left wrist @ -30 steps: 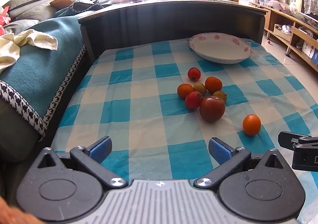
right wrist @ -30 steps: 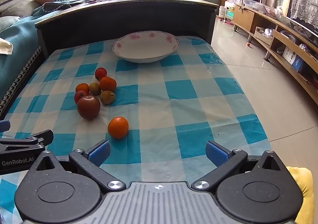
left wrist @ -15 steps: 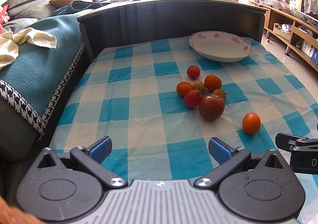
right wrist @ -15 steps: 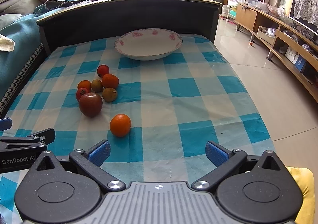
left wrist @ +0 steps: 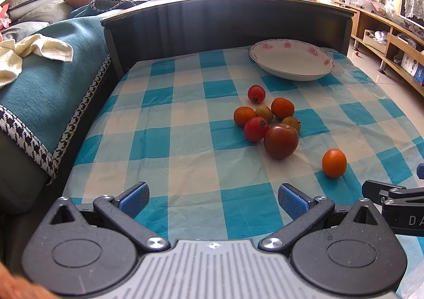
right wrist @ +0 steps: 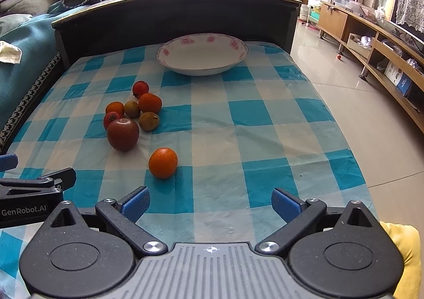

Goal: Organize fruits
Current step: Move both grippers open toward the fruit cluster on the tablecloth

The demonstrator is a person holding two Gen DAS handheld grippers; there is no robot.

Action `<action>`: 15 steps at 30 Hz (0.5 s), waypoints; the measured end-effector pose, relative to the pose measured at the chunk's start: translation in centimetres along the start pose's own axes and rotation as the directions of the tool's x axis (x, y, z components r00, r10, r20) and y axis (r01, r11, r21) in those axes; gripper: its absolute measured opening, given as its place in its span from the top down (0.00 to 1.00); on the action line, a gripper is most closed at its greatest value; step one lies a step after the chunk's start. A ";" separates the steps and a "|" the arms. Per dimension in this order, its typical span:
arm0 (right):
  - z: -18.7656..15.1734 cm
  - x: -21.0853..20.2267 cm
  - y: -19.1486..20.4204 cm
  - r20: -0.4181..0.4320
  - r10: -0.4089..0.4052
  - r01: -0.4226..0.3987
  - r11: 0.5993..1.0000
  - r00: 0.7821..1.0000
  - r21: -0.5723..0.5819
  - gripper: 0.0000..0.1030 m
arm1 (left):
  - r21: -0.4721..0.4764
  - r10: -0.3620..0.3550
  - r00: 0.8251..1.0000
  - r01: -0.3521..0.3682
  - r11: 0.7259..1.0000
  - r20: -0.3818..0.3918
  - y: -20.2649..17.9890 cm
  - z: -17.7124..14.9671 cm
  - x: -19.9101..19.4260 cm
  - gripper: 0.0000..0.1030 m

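Fruit cluster: the dark red apple [right wrist: 123,134] sits on the checked cloth [right wrist: 238,118] with small fruits packed round its far side, namely two orange ones [right wrist: 150,103], two red ones [right wrist: 140,87] and two yellow-brown ones [right wrist: 148,121]. Several touch one another.
Lone orange: one orange fruit [right wrist: 162,162] lies apart from the cluster, nearer to you, just ahead of your right gripper's left finger.
Bowl: the white bowl with pink flowers [right wrist: 202,53] stands at the far end of the cloth, holding nothing, well apart from the fruit.
Right gripper: your right gripper [right wrist: 210,200] hovers low over the near edge of the cloth, jaws spread wide, nothing between them.
Left gripper: your left gripper [left wrist: 213,196] hangs beside it over the near edge, jaws likewise wide apart and holding nothing. The cluster lies ahead and to its right.
Change: compared with a second ago, both cameras sit slightly closer to the fruit. The fruit and bowl keep their places on the cloth, and both pairs of jaws are as wide as before.
Surroundings: a teal blanket [left wrist: 53,65] covers the sofa to your left, with a cream towel [left wrist: 26,52] on it.
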State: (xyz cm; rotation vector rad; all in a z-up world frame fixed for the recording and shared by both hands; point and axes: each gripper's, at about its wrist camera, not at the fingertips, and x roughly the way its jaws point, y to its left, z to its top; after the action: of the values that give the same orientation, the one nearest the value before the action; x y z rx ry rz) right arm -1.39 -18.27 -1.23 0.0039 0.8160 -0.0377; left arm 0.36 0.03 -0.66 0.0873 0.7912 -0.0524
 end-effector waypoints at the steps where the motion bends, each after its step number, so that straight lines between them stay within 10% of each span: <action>1: 0.0 0.0 0.0 -0.001 0.001 -0.001 1.000 1.000 -0.002 0.10 | -0.001 -0.001 1.000 0.001 1.000 -0.001 0.0 0.0 0.0 0.00; 15: 0.0 0.3 0.5 -0.001 0.015 -0.015 1.000 1.000 -0.019 0.11 | -0.007 -0.013 1.000 0.013 1.000 -0.012 0.0 0.0 0.2 0.00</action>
State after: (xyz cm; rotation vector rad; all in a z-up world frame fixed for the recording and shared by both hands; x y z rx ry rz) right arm -1.14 -17.83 -1.45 -0.0077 0.8169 -0.0164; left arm 0.50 0.07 -0.83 0.0765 0.8039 -0.0613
